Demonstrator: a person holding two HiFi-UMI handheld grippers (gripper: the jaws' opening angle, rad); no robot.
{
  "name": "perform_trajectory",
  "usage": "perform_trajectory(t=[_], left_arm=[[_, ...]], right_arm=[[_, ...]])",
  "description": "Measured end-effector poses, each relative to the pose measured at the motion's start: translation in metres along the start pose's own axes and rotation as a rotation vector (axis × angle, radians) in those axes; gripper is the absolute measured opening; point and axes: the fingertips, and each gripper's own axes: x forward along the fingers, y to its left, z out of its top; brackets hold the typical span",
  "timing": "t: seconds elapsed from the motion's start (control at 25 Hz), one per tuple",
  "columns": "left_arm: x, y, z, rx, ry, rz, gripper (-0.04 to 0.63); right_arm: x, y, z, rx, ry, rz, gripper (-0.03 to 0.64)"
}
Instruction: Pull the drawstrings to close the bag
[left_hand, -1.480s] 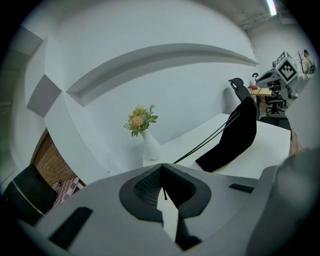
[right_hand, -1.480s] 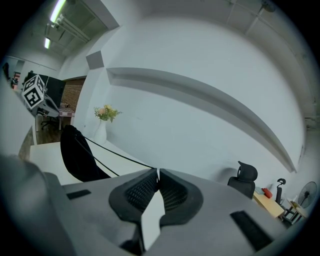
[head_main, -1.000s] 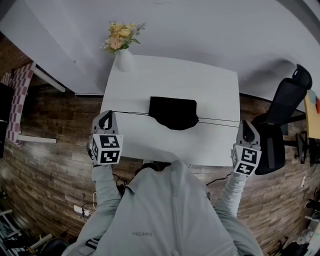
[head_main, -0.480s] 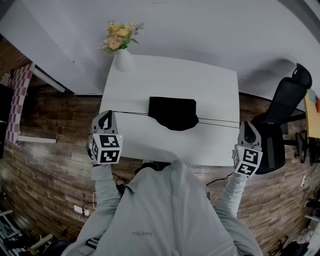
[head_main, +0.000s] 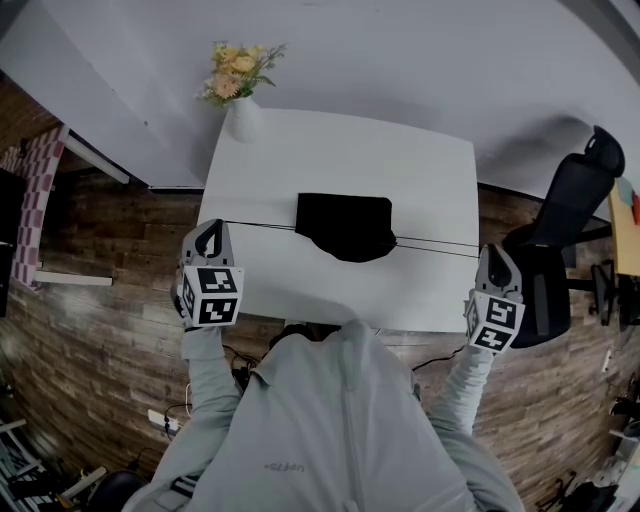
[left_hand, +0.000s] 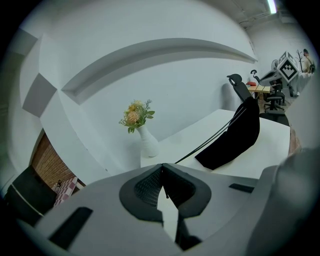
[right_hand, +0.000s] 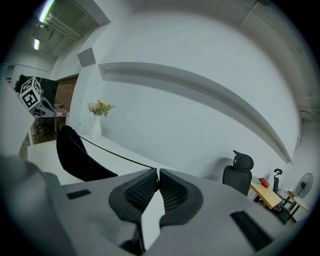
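Observation:
A black drawstring bag (head_main: 345, 225) lies in the middle of the white table (head_main: 420, 160). Thin black drawstrings run taut out of both its sides. The left drawstring (head_main: 260, 225) ends at my left gripper (head_main: 211, 230), off the table's left edge and shut on that cord. The right drawstring (head_main: 440, 244) reaches my right gripper (head_main: 496, 252), off the right edge and shut on it. The left gripper view has the bag (left_hand: 232, 137) at right, with the cord (left_hand: 205, 144) coming to the closed tips (left_hand: 161, 167). Seen from the right gripper (right_hand: 157, 171), the bag (right_hand: 75, 155) and cord (right_hand: 117, 155) sit at left.
A white vase of flowers (head_main: 243, 105) stands on the table's far left corner. A black office chair (head_main: 560, 240) is close beside the right gripper. A white wall runs behind the table, and wood flooring lies on both sides.

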Motion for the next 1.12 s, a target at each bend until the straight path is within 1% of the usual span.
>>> perform_trajectory(t=[0.48, 0.72, 0.84, 0.92, 1.08, 1.12], left_arm=[[0.000, -0.001, 0.002, -0.010, -0.002, -0.019, 0.025], [0.000, -0.004, 0.002, -0.012, -0.004, -0.044, 0.026], [0.001, -0.004, 0.002, -0.010, -0.003, -0.043, 0.026], [0.000, -0.003, 0.004, -0.020, -0.007, -0.039, 0.025], [0.003, 0.002, 0.009, -0.077, -0.017, -0.038, 0.026], [0.005, 0.004, 0.011, -0.081, -0.016, -0.032, 0.026]], right_arm=[[-0.002, -0.002, -0.003, 0.007, 0.004, 0.002, 0.032], [-0.005, -0.003, -0.007, 0.022, 0.009, 0.004, 0.032], [-0.006, -0.002, -0.008, 0.031, 0.007, 0.007, 0.034], [-0.006, 0.000, -0.008, 0.034, 0.007, 0.010, 0.034], [0.000, 0.003, -0.001, 0.044, 0.000, 0.015, 0.034], [0.003, 0.003, 0.001, 0.044, -0.002, 0.016, 0.034]])
